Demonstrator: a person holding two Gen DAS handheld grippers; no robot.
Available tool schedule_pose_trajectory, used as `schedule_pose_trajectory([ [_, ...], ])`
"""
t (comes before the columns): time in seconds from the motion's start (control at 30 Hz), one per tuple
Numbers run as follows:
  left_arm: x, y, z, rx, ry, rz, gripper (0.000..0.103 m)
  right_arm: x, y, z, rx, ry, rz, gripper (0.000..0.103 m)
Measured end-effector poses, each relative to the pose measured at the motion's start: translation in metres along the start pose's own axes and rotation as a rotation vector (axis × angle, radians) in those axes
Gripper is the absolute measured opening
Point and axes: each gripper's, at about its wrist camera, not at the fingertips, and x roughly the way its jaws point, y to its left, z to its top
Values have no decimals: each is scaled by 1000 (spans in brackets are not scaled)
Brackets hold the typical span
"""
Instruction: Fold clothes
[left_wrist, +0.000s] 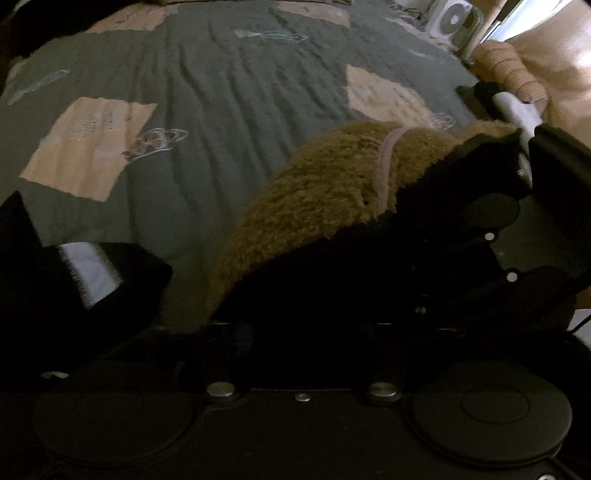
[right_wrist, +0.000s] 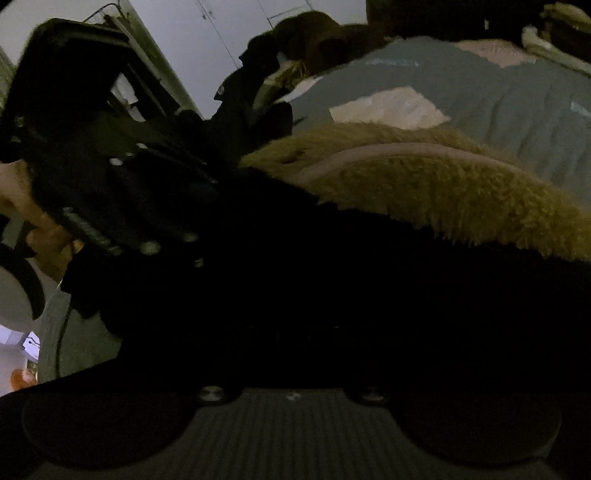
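A black garment with a brown fuzzy lining (left_wrist: 325, 192) and a pink trim band lies bunched on the bed quilt (left_wrist: 203, 110). In the left wrist view my left gripper (left_wrist: 280, 266) stands over its edge. The left finger (left_wrist: 92, 273) shows a bare white pad, clear of the cloth, and the right finger is hidden under the garment. My right gripper (left_wrist: 524, 140) comes in from the right, its jaws closed on the garment's far edge. The right wrist view shows the lining (right_wrist: 424, 184) and black cloth hiding my right fingers. The left gripper (right_wrist: 122, 192) is at the left.
The grey-green patchwork quilt (right_wrist: 498, 103) stretches far ahead. A peach knit cloth (left_wrist: 509, 70) and a white fan (left_wrist: 454, 18) sit at the bed's far right. Dark clothes (right_wrist: 266, 92) are piled near white cupboard doors (right_wrist: 221, 22). A hand (right_wrist: 40, 221) holds the left gripper.
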Motion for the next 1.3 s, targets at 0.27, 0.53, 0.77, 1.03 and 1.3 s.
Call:
schedule_pose_trajectory([
  [0.27, -20, 3, 4, -52, -36, -112, 16, -47, -12, -2, 92, -69, 75, 11],
  [0.53, -37, 16, -11, -122, -92, -292, 63, -76, -27, -14, 274, -137, 222, 11],
  [0.77, -62, -31, -3, -8, -127, -178, 68, -94, -18, 1, 249, -179, 208, 11],
  [1.03, -44, -13, -10, -21, -40, -80, 47, -106, -18, -10, 254, -170, 201, 11],
  [1.3, -20, 11, -28, 3, 67, 207, 44, -104, -18, -23, 338, -186, 282, 11],
])
